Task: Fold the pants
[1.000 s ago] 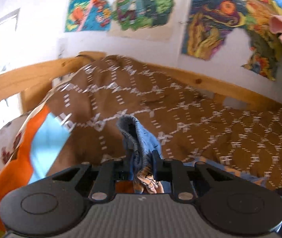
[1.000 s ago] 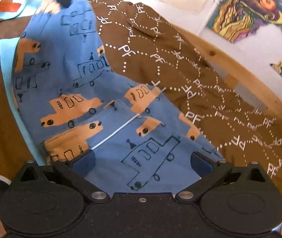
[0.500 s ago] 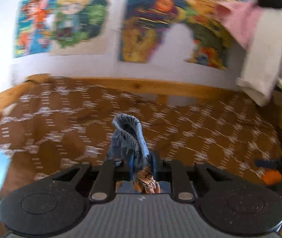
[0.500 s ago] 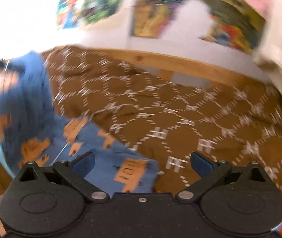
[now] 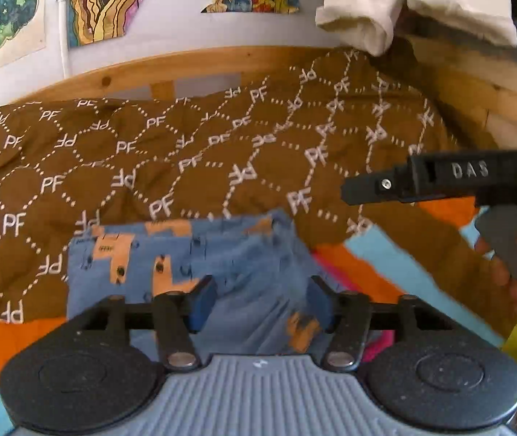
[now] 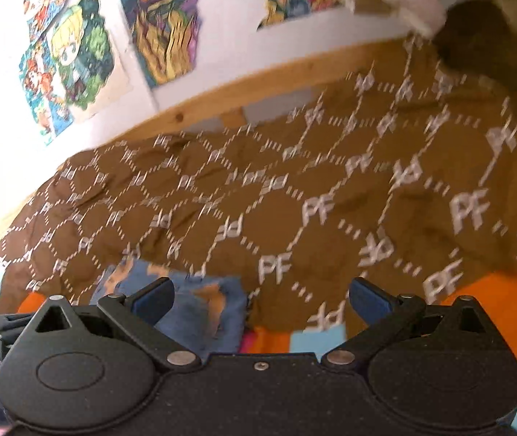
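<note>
Now the left gripper point(image 5: 260, 299) has its two blue pads point(image 5: 202, 301) apart, and its jaws are opening. One pair of pants point(image 5: 193, 265) lies folded right in front of those jaws, blue with orange cars on it, and some of the cloth sits between the two pads, but the pads do not squeeze it (it just lies loose there). Past the jaws, beyond the pants, spreads one brown blanket point(image 5: 193, 167) with white letters and dotted lines all over it. Under the blanket and the pants is one bright sheet point(image 5: 374, 265) with orange and light blue patches, seen to the left and right of the jaws. Far ahead of the jaws runs one wooden bed rail point(image 5: 200, 69), and above it the wall holds colourful posters point(image 5: 102, 3); two show in the left wrist view, plus part of a third. Two pale cloth pieces point(image 5: 360, 18) hang up high to the right. The right gripper point(image 6: 260, 296) is wide open with nothing between its two pads point(image 6: 369, 298). From the right wrist, the pants point(image 6: 200, 312) lie just ahead of the left jaw, and the blanket point(image 6: 294, 200) fills the space past both jaws. In the left wrist view the right gripper point(image 5: 363, 190) pokes in from the right side, held by a hand point(image 5: 512, 272).
</note>
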Tool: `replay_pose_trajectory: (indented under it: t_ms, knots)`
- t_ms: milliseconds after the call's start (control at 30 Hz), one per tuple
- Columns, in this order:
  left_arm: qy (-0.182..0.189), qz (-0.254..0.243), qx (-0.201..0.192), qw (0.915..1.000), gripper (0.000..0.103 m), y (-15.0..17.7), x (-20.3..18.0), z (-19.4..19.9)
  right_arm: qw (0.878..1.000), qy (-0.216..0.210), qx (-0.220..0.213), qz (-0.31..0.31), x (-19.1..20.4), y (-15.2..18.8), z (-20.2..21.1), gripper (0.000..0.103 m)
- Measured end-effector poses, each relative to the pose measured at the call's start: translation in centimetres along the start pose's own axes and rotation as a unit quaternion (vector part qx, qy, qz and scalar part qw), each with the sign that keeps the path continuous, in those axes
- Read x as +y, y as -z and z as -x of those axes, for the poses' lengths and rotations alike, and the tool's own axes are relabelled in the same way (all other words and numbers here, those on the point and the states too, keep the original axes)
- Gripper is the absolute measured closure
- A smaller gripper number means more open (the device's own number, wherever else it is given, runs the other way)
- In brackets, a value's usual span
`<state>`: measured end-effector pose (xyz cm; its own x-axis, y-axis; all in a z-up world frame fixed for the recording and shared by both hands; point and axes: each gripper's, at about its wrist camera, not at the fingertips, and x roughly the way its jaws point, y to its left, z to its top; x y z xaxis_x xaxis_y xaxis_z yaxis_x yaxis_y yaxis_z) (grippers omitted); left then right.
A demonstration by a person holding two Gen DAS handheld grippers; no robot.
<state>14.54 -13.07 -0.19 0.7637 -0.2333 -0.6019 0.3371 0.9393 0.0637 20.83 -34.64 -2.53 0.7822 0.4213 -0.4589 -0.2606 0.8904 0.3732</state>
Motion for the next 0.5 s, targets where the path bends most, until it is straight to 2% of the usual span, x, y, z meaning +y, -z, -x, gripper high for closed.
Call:
replay_pose_trajectory:
  t_ms: [100, 300, 367, 500]
  knots:
    - [0.006, -0.026, 0.005, 0.9996, 0.033, 1.4, 0.3, 0.7, 0.999, -0.030, 0.019, 0.000, 0.7, 0.8, -0.9, 0.001]
    - [0.020, -0.069, 0.009, 0.9974, 0.034, 2.6, 0.6, 1.0, 0.994, -0.099, 0.048, -0.022, 2.5, 2.2, -3.2, 0.001]
    - [0.032, -0.078, 0.013, 0.9964, 0.038, 2.7, 0.3, 0.9, 0.993, -0.104, 0.045, -0.032, 2.8, 2.3, -3.9, 0.003]
    - [0.047, -0.104, 0.021, 0.9933, 0.043, 3.0, -0.4, 0.3, 0.994, -0.090, 0.029, -0.062, 2.6, 2.3, -5.2, 0.017]
